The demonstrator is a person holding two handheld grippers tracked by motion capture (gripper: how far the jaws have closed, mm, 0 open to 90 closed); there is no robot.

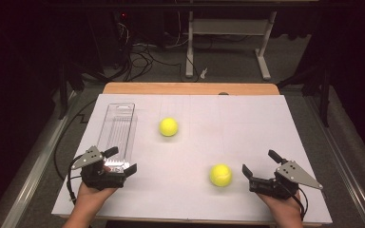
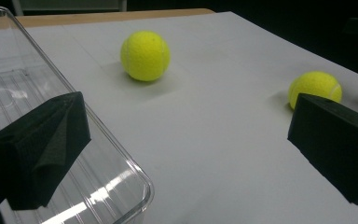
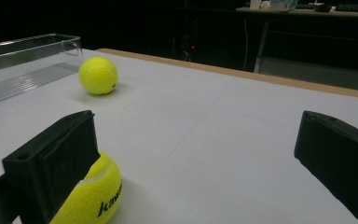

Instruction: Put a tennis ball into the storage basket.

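Two yellow tennis balls lie on the white sheet: one toward the middle (image 1: 168, 127), one nearer the front (image 1: 221, 175). A clear plastic tray (image 1: 116, 130) lies lengthwise at the left. My left gripper (image 1: 122, 160) is open at the tray's near end, one jaw above its corner, nothing between the jaws. Its own view has the tray (image 2: 23, 93), the farther ball (image 2: 145, 55) and the nearer ball (image 2: 315, 87) ahead of the left gripper (image 2: 186, 135). My right gripper (image 1: 259, 162) stands open just right of the nearer ball (image 3: 91, 196), which its left jaw partly hides.
The white sheet (image 1: 247, 123) covers a wooden table whose far edge (image 1: 190, 88) shows bare. Beyond it lie a dark floor, loose cables (image 1: 138, 59) and white desk legs (image 1: 264, 57). The farther ball (image 3: 98, 75) and tray wall (image 3: 28, 46) also appear from the right gripper (image 3: 196, 140).
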